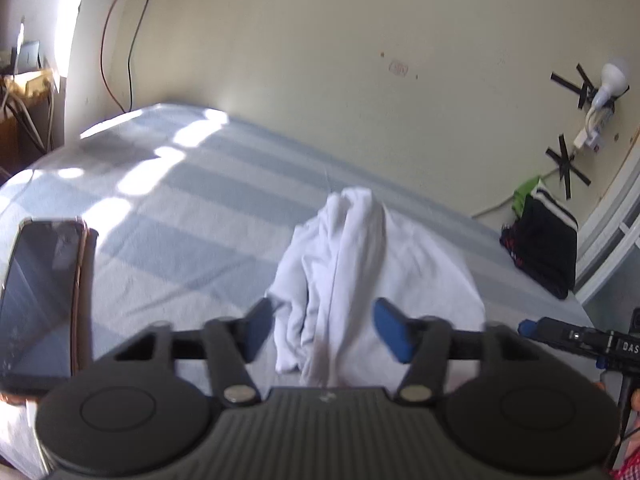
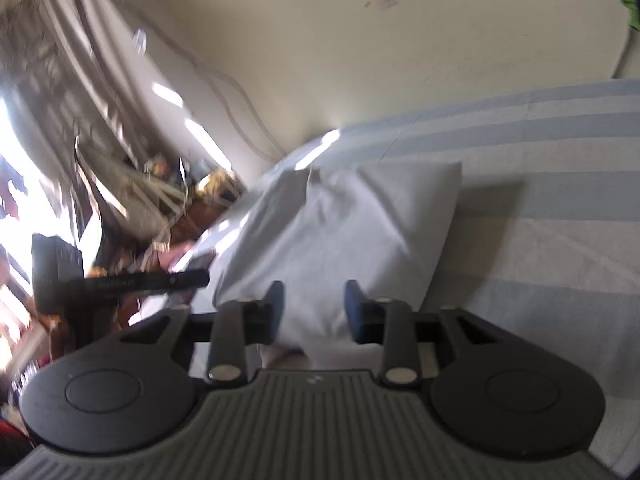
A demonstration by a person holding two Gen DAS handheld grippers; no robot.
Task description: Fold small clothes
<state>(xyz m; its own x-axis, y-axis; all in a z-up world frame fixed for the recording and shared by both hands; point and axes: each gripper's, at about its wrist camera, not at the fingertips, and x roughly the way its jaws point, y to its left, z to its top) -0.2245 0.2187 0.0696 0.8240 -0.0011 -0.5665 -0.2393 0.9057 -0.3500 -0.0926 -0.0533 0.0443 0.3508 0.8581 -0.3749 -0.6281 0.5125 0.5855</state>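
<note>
Now the left claw point(image 1: 324, 328) gapes around a white garment point(image 1: 360, 280) on the striped bed point(image 1: 180, 208); the right claw point(image 2: 314, 310) stands apart too.

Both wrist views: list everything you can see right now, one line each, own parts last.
white garment: one, white, bunched on the bed between the left tongs' fingers, not pinched
bed sheet: one, blue and grey stripes, covers the bed
phone: one, black, left edge of left wrist view
dark clothes: one pile, black with white stripes, bed's far right corner
bulb: one, white, on the wall, black tape beside it
cables: two, red and black, down the wall
left tongs: black, blue pads, open
right tongs: black, blue pads, open around the white garment
</note>
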